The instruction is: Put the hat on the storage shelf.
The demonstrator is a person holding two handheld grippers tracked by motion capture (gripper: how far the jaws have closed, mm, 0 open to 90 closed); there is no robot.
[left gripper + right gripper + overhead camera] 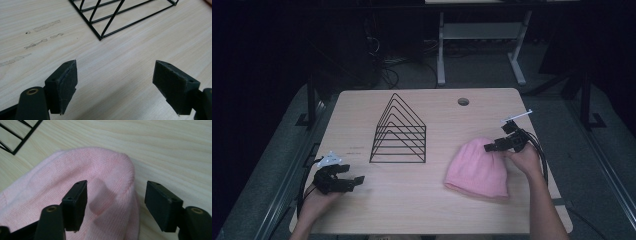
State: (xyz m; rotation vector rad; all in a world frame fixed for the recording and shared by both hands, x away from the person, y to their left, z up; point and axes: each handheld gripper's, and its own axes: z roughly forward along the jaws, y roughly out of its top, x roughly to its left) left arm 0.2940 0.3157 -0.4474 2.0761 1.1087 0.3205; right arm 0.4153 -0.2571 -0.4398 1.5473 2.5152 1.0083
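Item 1, left gripper (354,181): parked low over the bare desk (412,210) at my near left. Its fingers (62,86) stand wide with only wood grain between them. The wire file rack (399,131) stands ahead of the tips, well apart from them, with one corner of its base seen in the left gripper view (100,38). I count this hand as idle for the step.

Item 2, wire file rack: black, triangular dividers, upright mid-desk, between the two grippers and touched by neither.

Item 3, pink knit beanie (478,169): lies flat on the desk at the right, its crown end toward the right gripper (488,147). In the right gripper view the beanie (75,182) runs under and past the left-hand finger (75,205), and a raised fold of knit sits just inside that finger. The other finger (162,205) hangs over bare wood just beside the beanie's edge.

Item 4, right gripper: fingers fairly wide, straddling the beanie's edge, not yet pinching cloth.

Step in hand, as I judge it: the approach for a grasp on the beanie's crown edge. The next move calls for me to settle the tips a little lower so that both catch the fold, then close firmly, since loose knit may slip out of a shallow pinch.
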